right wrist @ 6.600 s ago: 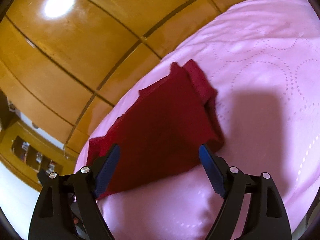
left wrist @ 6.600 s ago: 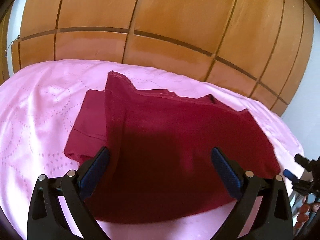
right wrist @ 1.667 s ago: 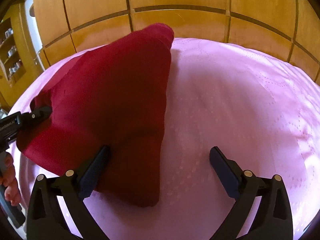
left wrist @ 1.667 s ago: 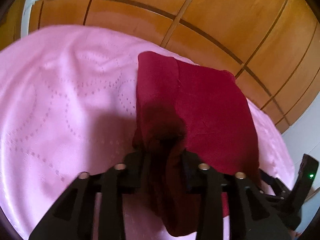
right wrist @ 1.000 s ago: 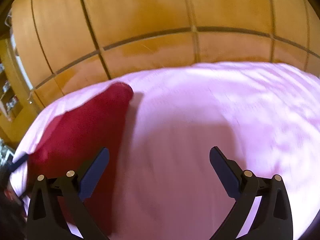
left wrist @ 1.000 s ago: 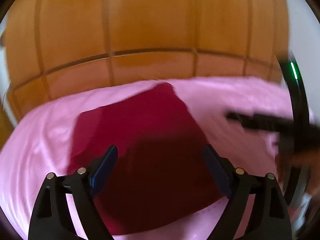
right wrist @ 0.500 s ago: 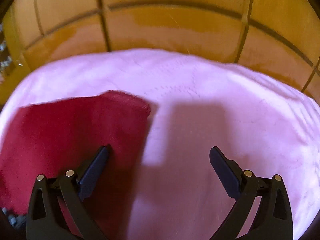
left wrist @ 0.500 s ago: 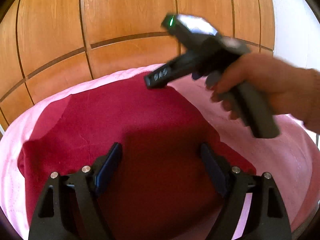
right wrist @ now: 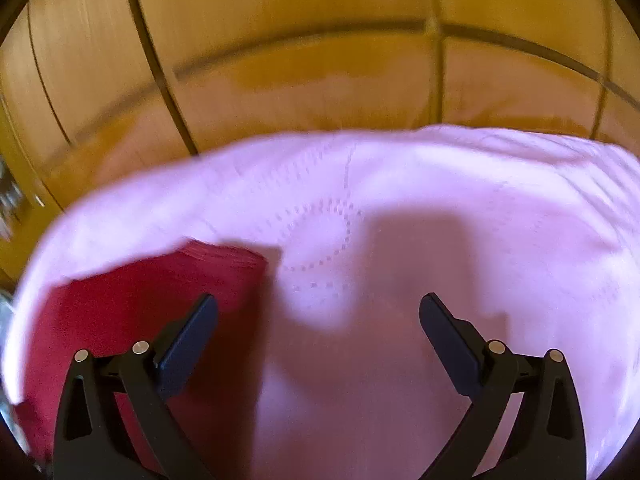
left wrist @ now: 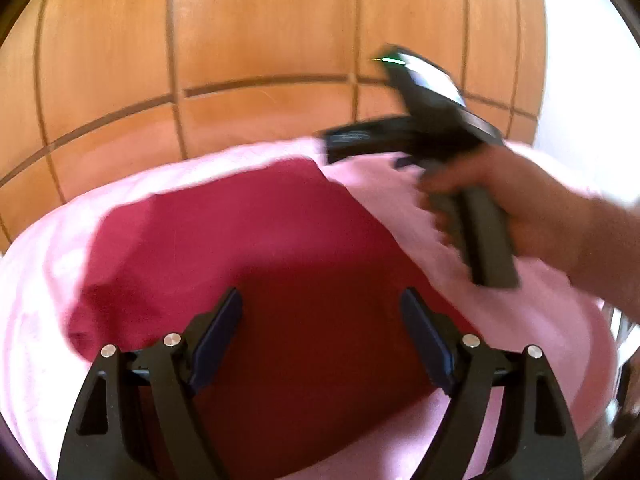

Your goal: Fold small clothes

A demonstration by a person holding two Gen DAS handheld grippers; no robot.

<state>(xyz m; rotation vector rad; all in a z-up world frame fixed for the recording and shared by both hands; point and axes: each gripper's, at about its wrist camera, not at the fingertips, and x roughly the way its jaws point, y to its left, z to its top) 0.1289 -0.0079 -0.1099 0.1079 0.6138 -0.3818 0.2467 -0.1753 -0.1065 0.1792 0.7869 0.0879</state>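
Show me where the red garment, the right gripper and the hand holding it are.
red garment (left wrist: 248,248): left wrist view, on the flat middle of the cloth.
right gripper (right wrist: 318,328): right wrist view, midway between its open fingertips.
hand (left wrist: 532,208): left wrist view, on its back, wrapped around the handle.

The cloth lies flat on the bed (left part of it), wooden panels right behind.

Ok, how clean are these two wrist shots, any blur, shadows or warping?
Left wrist view: the hand holding the other tool is motion-smeared, the red cloth edges soft, wood panel lines bowed by the fisheye. Right wrist view: softer overall, a blocky shadow falls on the pink sheet, and the cloth corner is blurred.
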